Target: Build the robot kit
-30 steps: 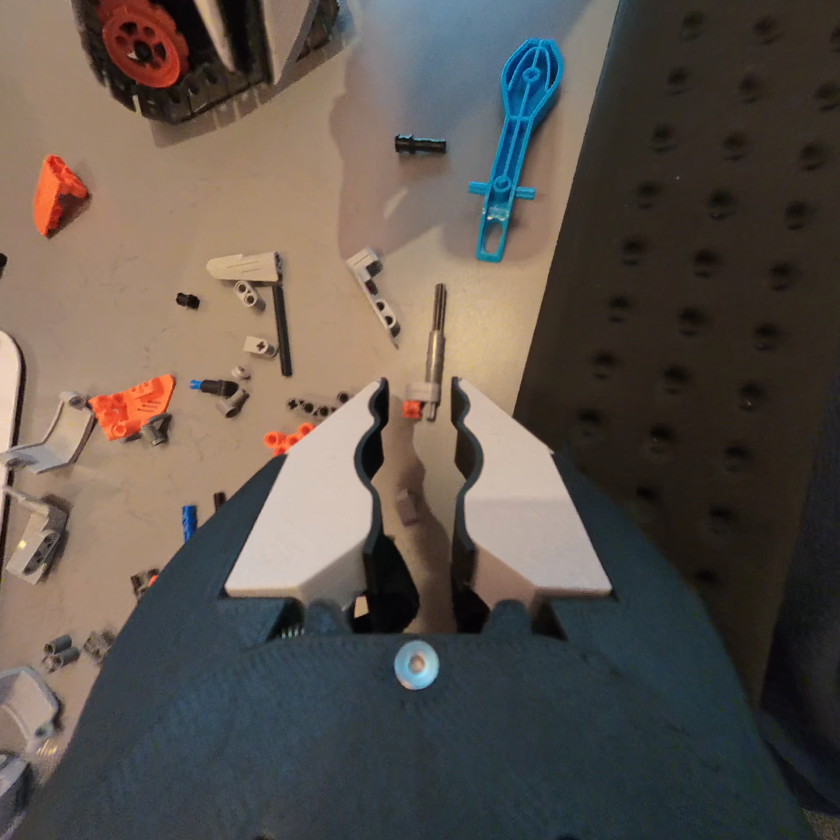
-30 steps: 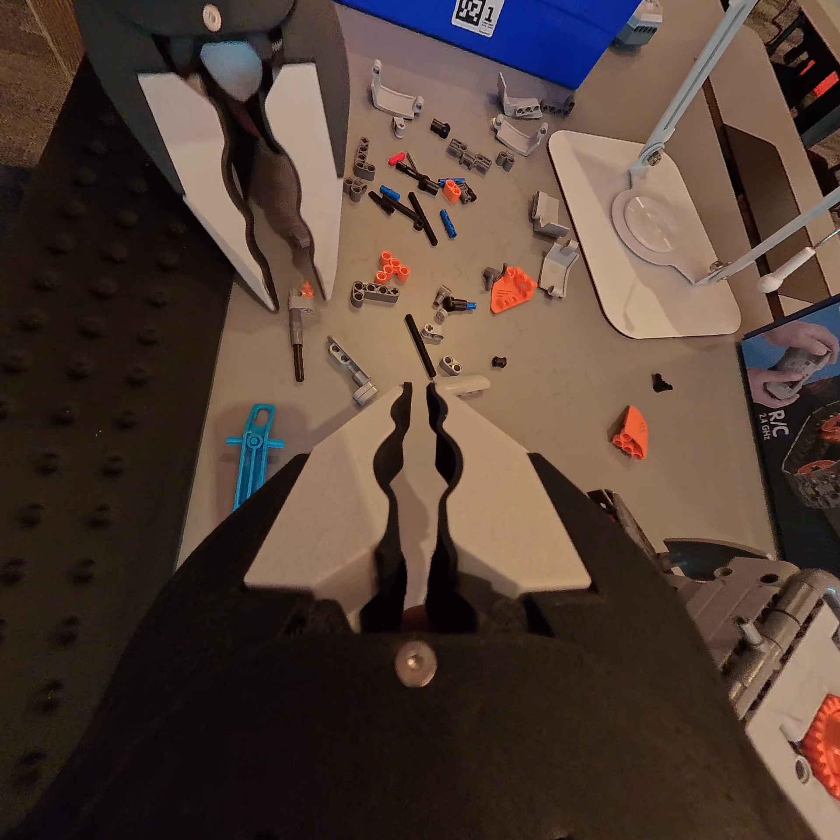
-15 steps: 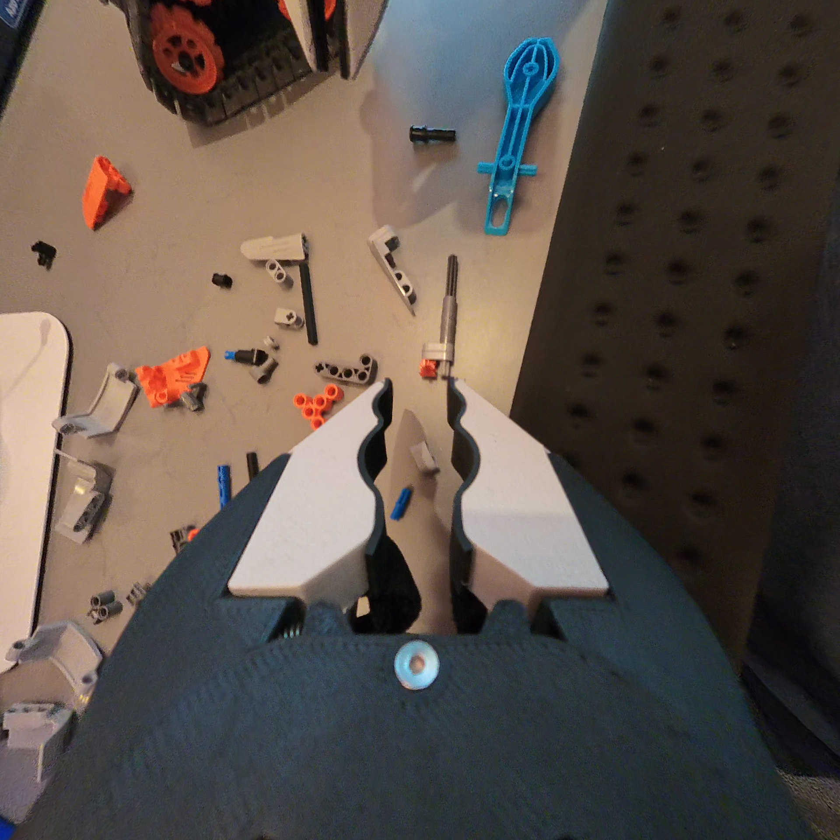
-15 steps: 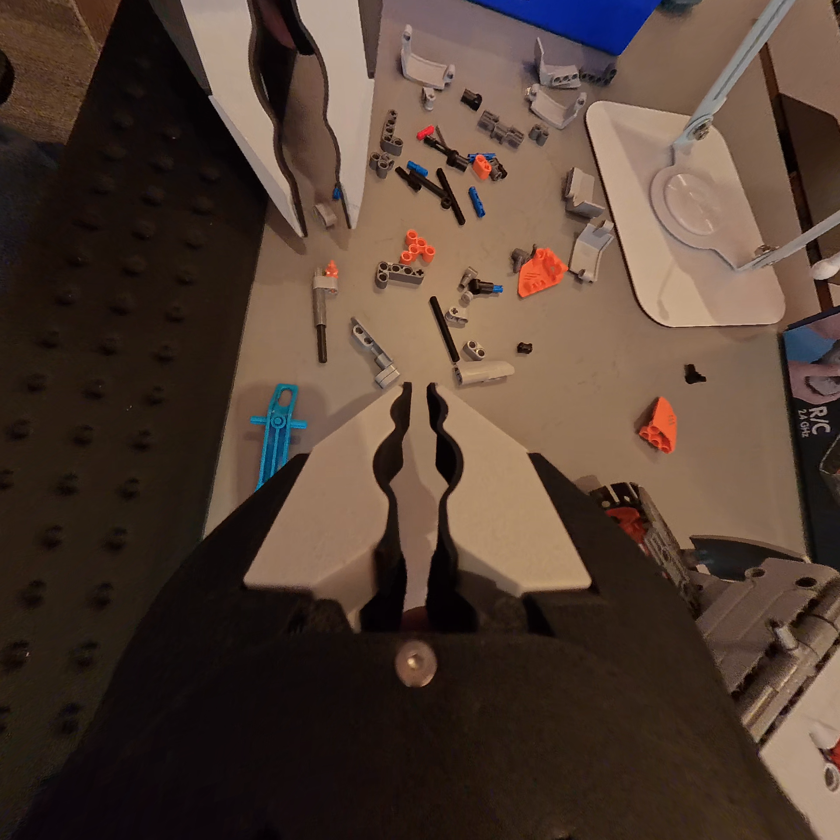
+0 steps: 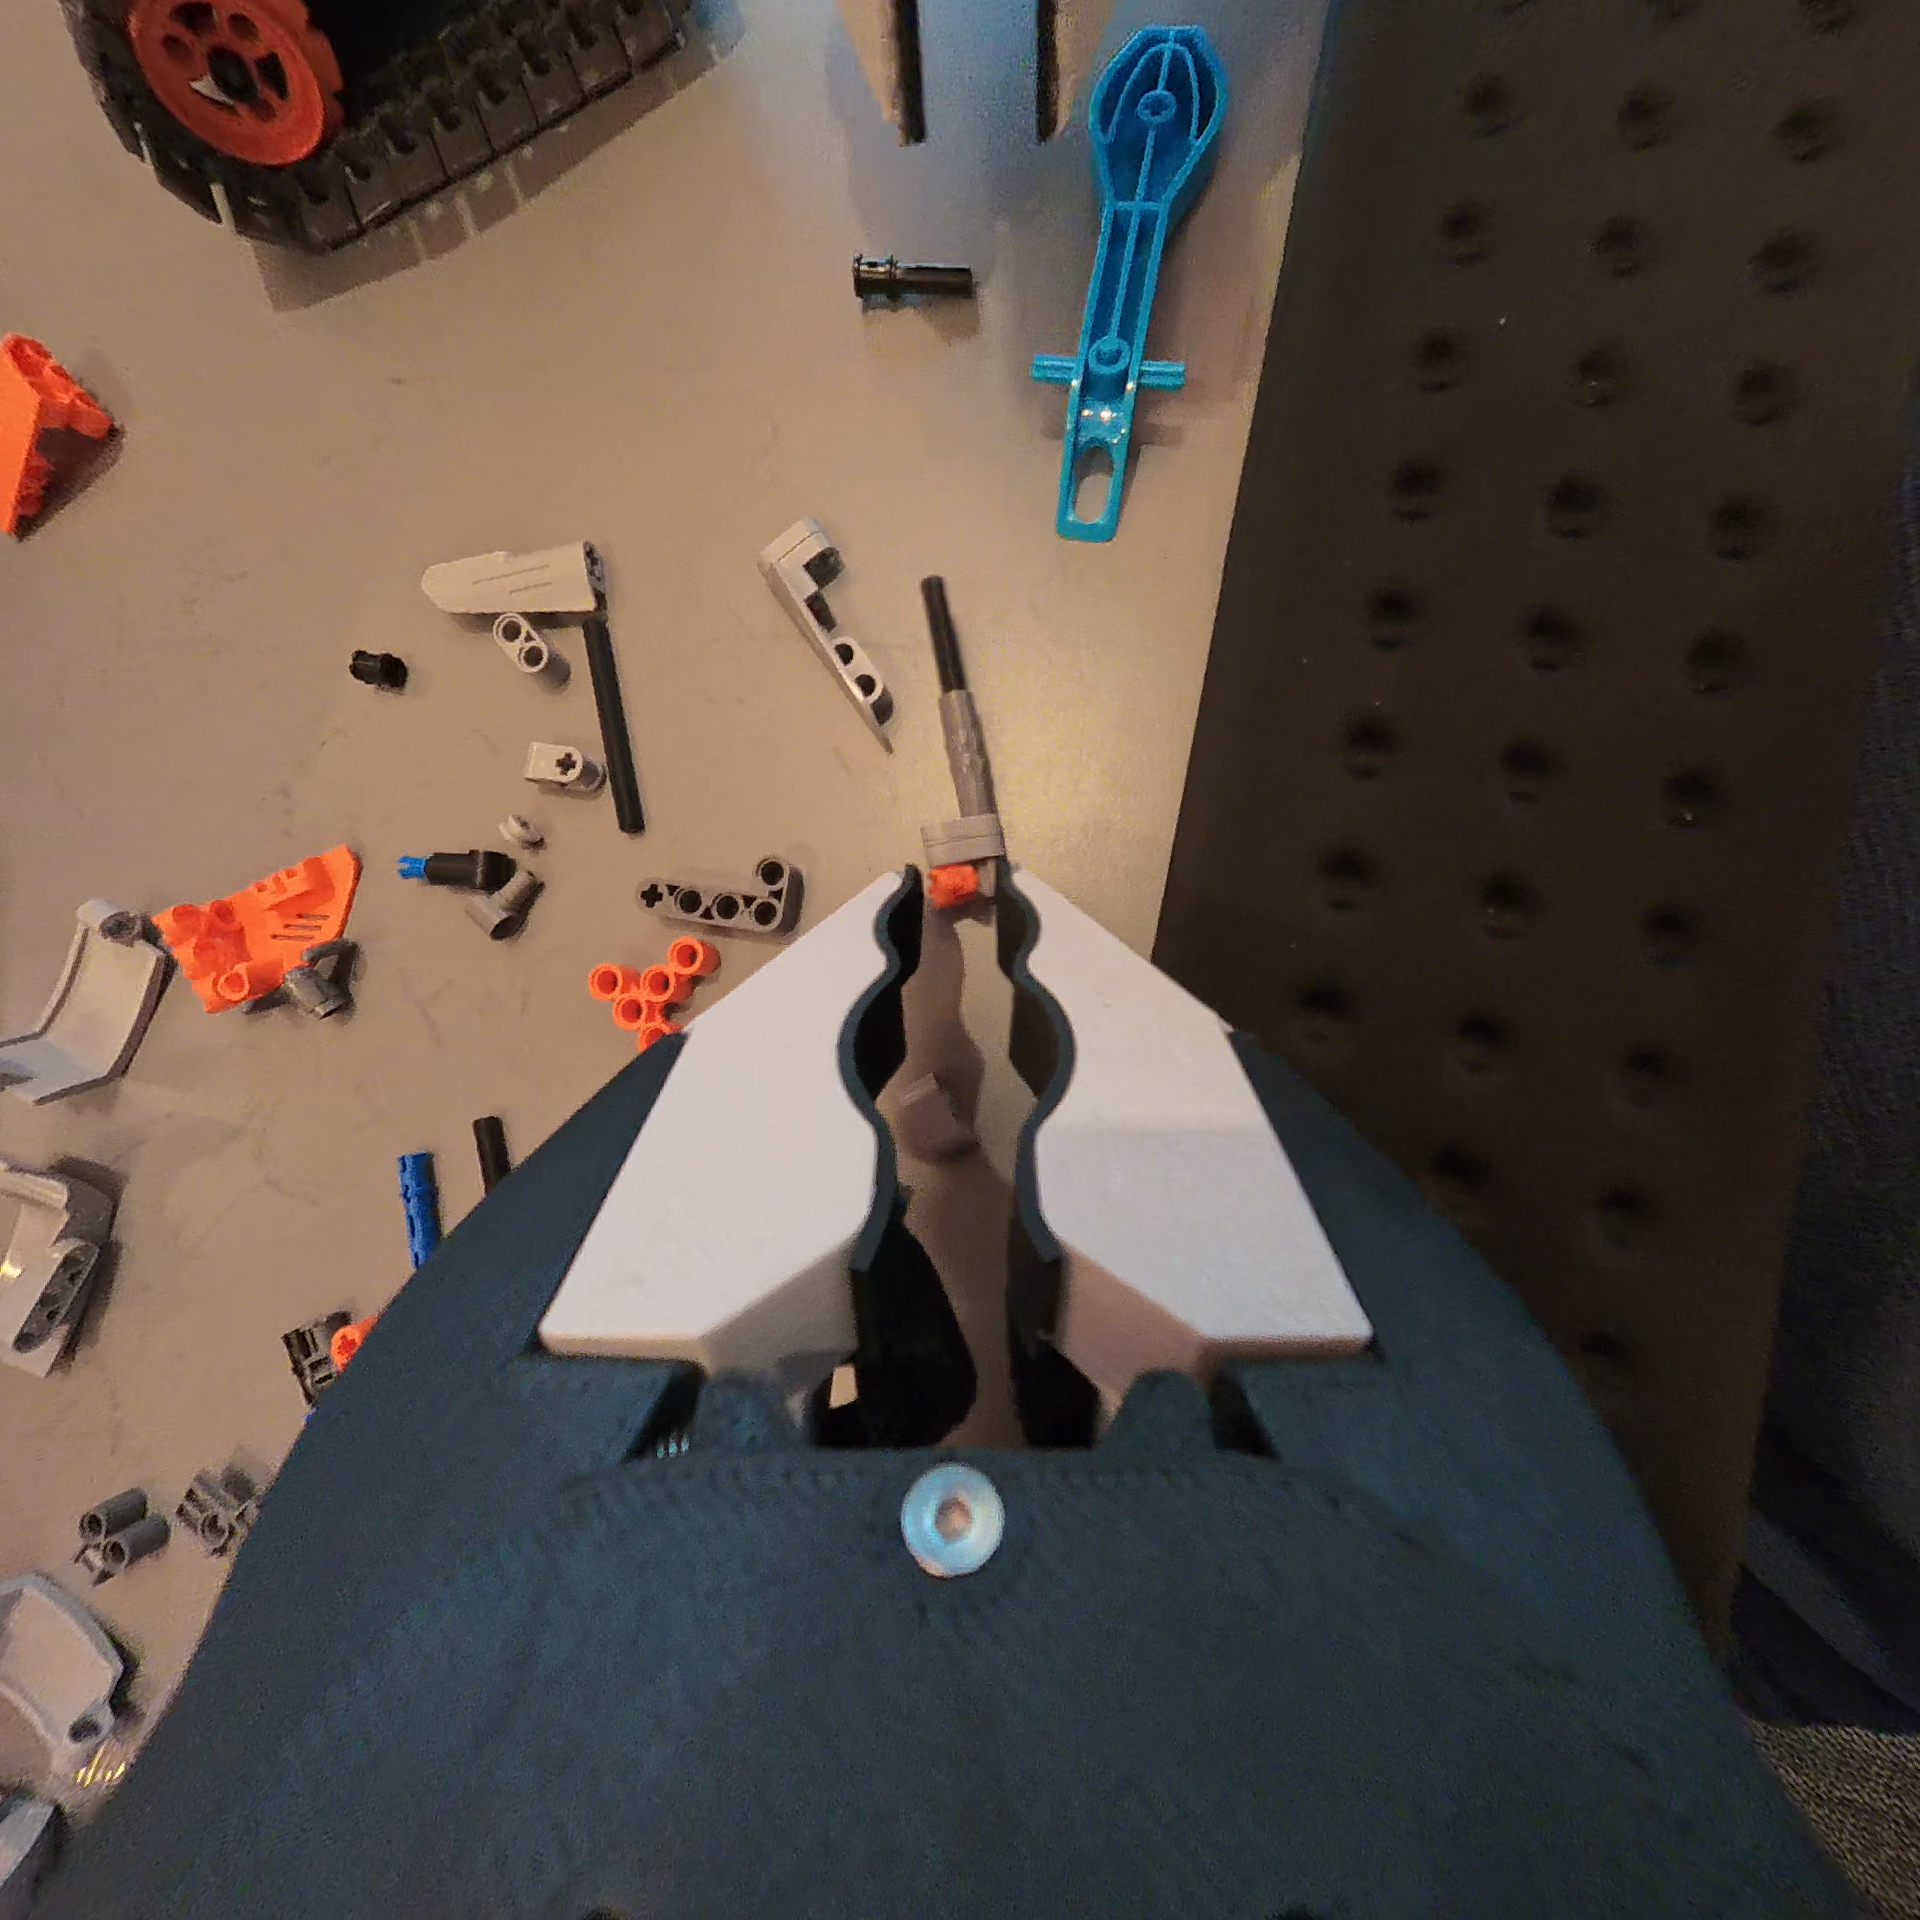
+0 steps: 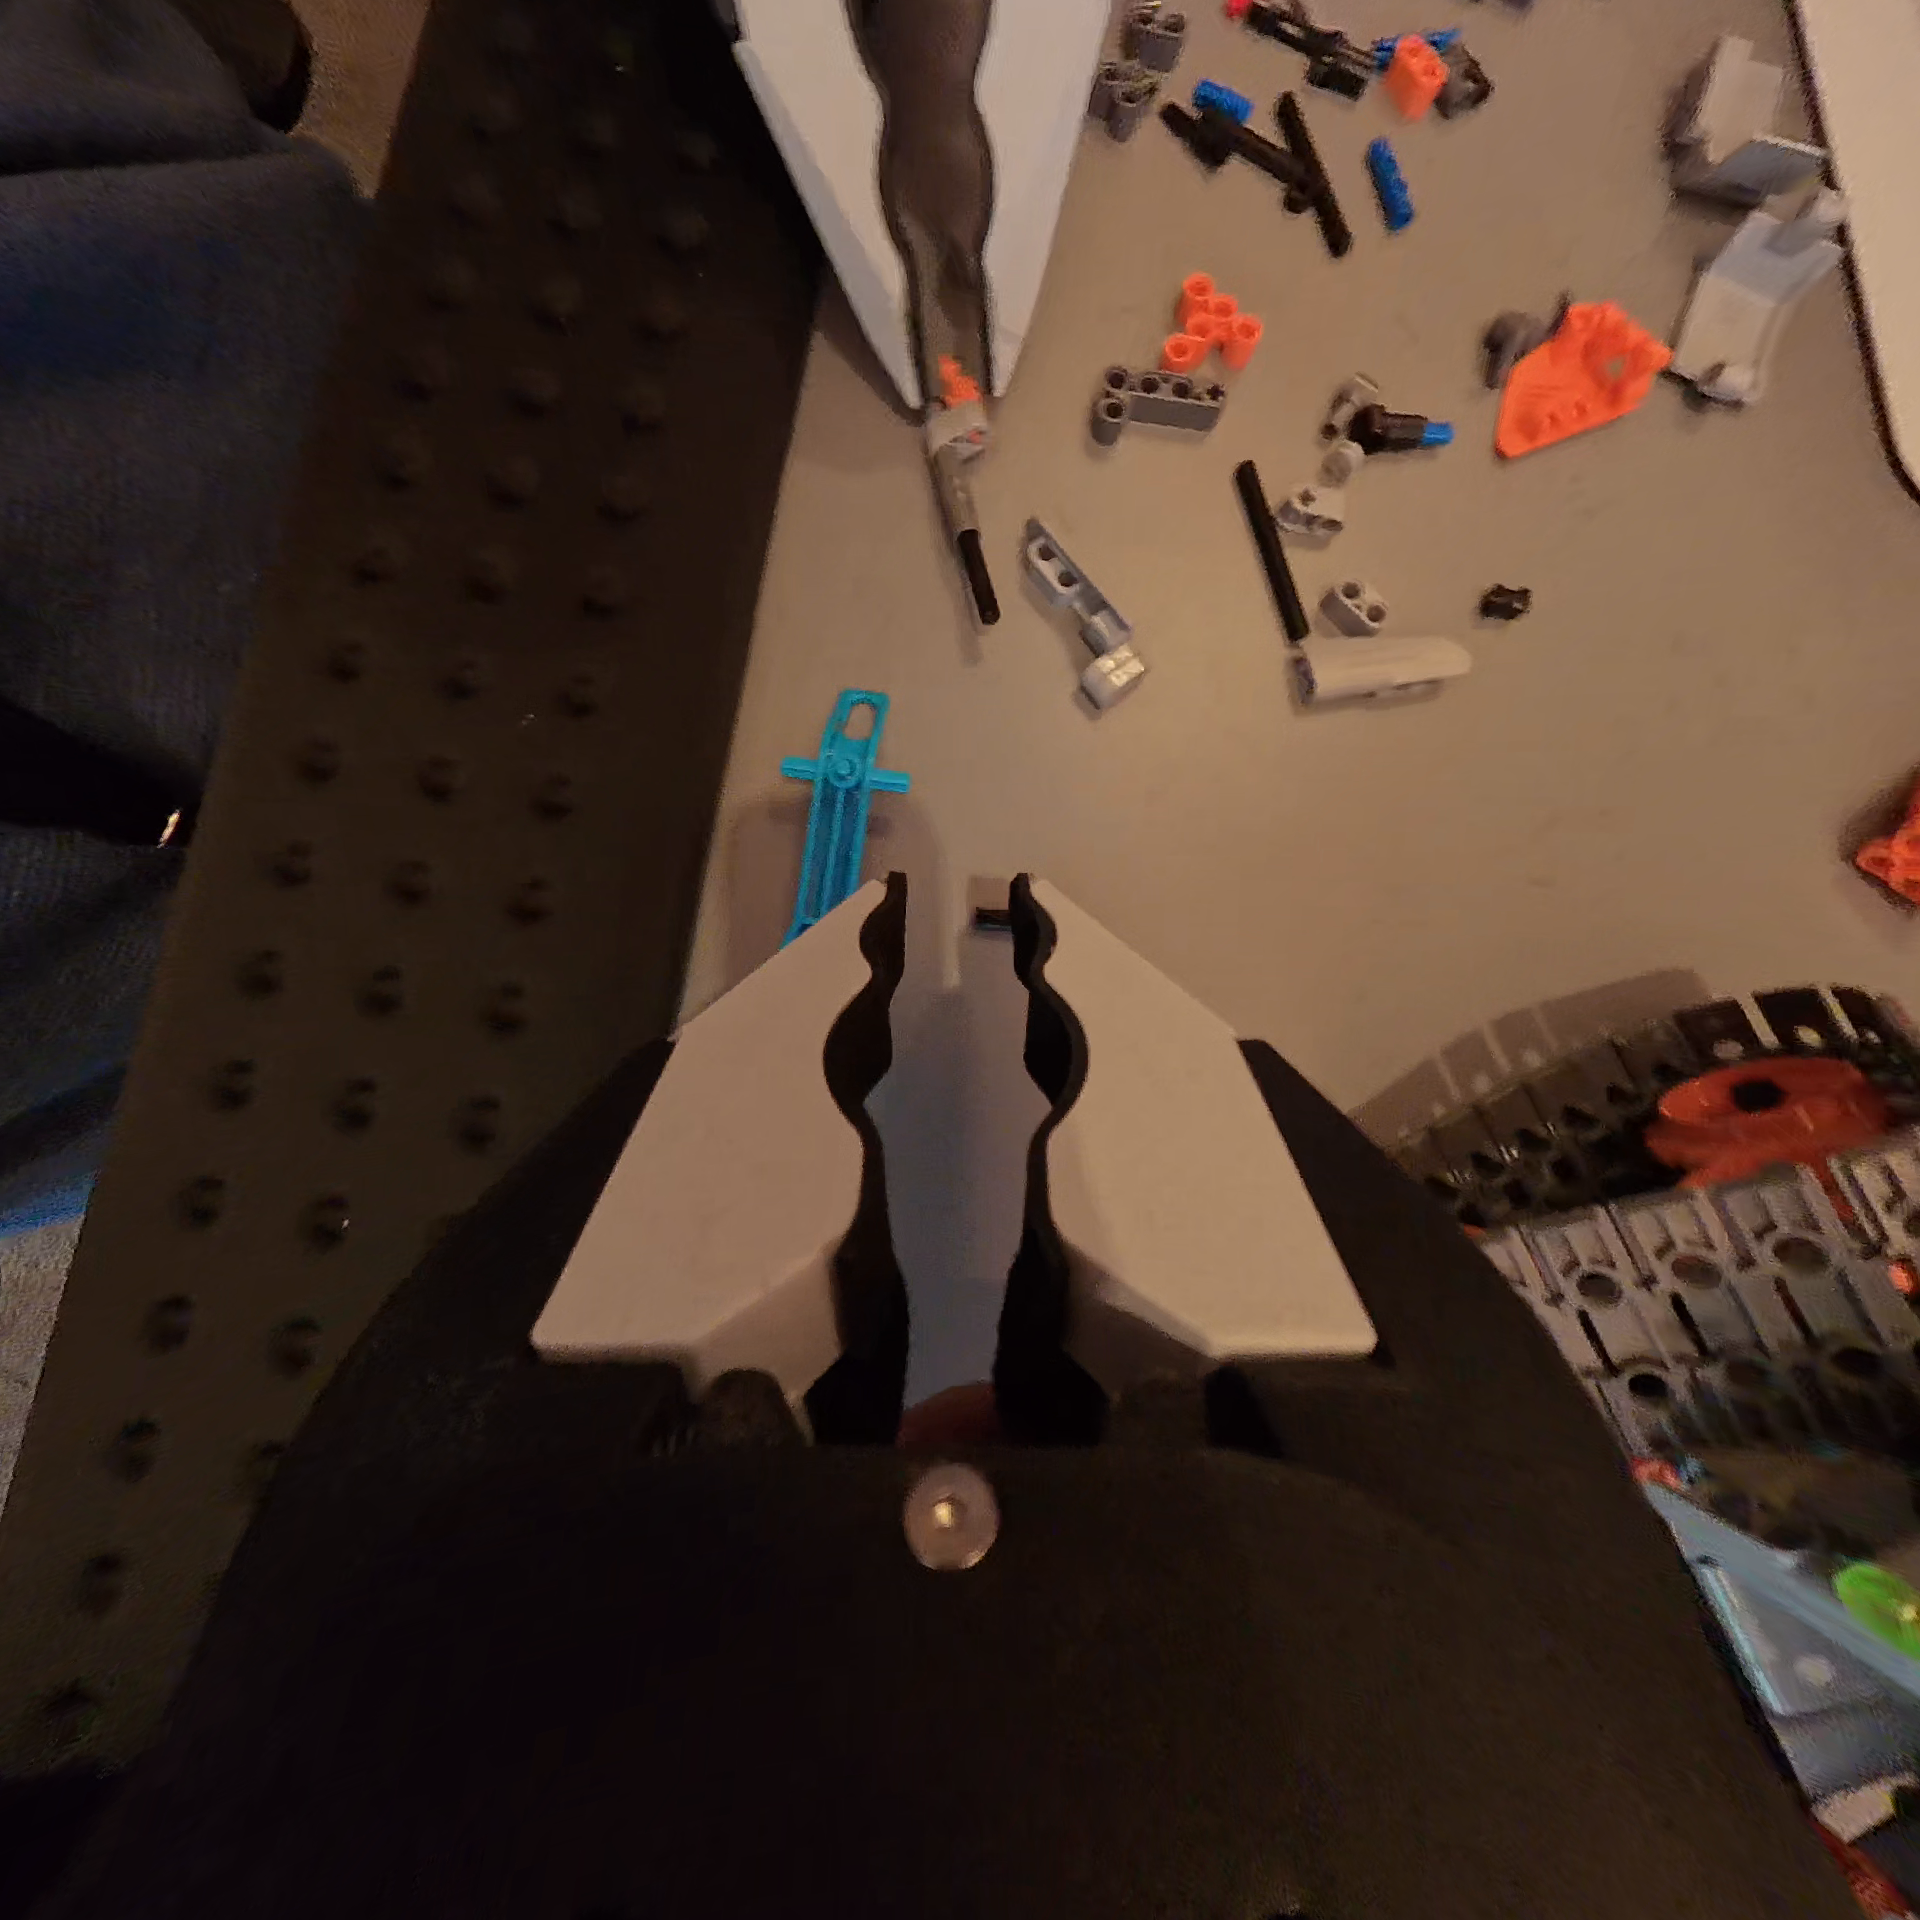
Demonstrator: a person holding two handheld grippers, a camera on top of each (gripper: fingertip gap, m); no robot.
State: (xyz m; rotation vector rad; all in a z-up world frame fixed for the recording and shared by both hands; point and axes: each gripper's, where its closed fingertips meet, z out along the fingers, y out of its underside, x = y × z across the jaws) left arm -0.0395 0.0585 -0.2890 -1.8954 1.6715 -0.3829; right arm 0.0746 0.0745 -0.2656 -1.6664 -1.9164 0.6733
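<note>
At centre frame, the left gripper (image 5: 958,883) is seen with jaws parted, its tips flanking the orange end of a grey-and-black axle assembly (image 5: 961,748). The right gripper (image 6: 958,896) is likewise released, empty, beside a slender blue plastic tool (image 6: 840,805) on the grey table (image 6: 1195,831).

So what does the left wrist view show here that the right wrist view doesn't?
Only the left wrist view shows a small grey piece on the table between the left gripper's open fingers. Only the right wrist view shows the orange cube among black pins. Both show the blue lever tool, the grey axle assembly with its orange end at the left gripper's tips, and the tracked vehicle.
</note>
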